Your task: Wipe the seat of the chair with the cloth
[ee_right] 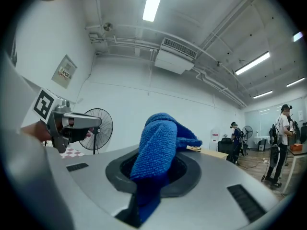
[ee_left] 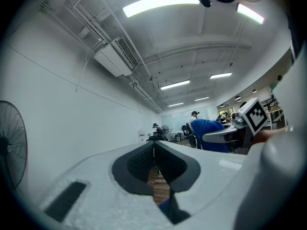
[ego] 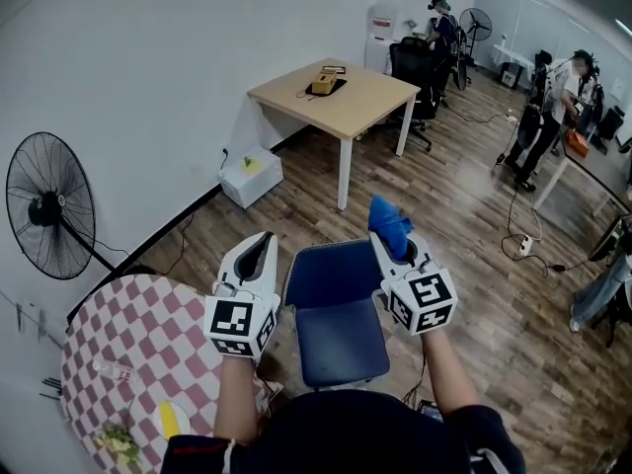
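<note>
Wooden worktop (ego: 341,102) stands well beyond the blue chair (ego: 341,339), and there's the checked worktop (ego: 138,329) just off the chair's left side. The chair sits right in front of the person, seat bare and facing us. The standing fan (ego: 49,207) is by the wall, further left of the chair. Both hands are up over the chair. The left claw (ee_left: 153,146) hovers above the chair's left edge, pressed together with nothing in it. The right claw (ego: 387,247) hangs over the chair's right edge, pinching the blue cloth (ee_right: 160,143), which is bunched up, raised clear of the seat and not touching it.
</note>
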